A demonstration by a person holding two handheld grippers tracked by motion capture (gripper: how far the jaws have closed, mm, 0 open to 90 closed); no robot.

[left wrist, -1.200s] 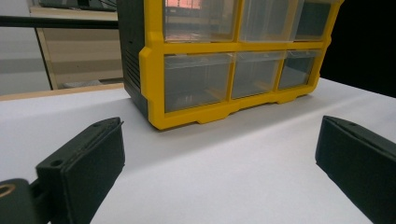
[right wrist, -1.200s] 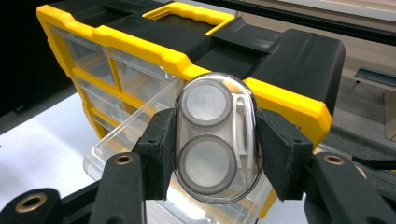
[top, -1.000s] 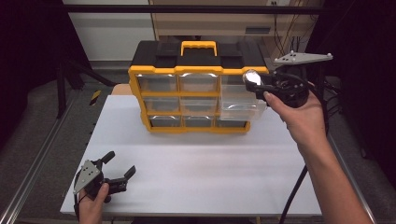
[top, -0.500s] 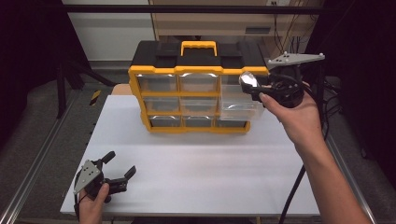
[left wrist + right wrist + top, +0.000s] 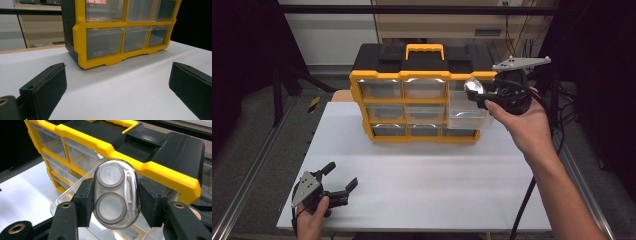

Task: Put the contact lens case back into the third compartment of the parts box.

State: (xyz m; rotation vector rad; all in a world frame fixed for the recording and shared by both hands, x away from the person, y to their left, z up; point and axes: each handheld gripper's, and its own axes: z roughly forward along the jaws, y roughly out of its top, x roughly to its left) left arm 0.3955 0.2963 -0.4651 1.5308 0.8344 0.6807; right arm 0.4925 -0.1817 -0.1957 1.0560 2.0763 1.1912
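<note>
A yellow and black drawer organizer point(image 5: 422, 100) stands at the back of the white table point(image 5: 427, 180). Its right middle drawer point(image 5: 467, 117) is pulled out. My right gripper point(image 5: 477, 92) hovers above that drawer at the organizer's top right corner. It is shut on a clear oval case point(image 5: 115, 185) with two round grey lids, held upright between the pads point(image 5: 85, 197). My left gripper point(image 5: 341, 175) rests at the table's front left, open with nothing between its jaws, and faces the organizer point(image 5: 120, 32).
The table's right edge runs under the person's right forearm point(image 5: 557, 190). A metal rail point(image 5: 247, 185) borders the left side. Cables point(image 5: 537, 165) trail from the right gripper. Shelving point(image 5: 462, 25) stands behind the organizer.
My right gripper has shifted a little to the left with the clear case, closer over the open drawer. The left gripper has not moved.
</note>
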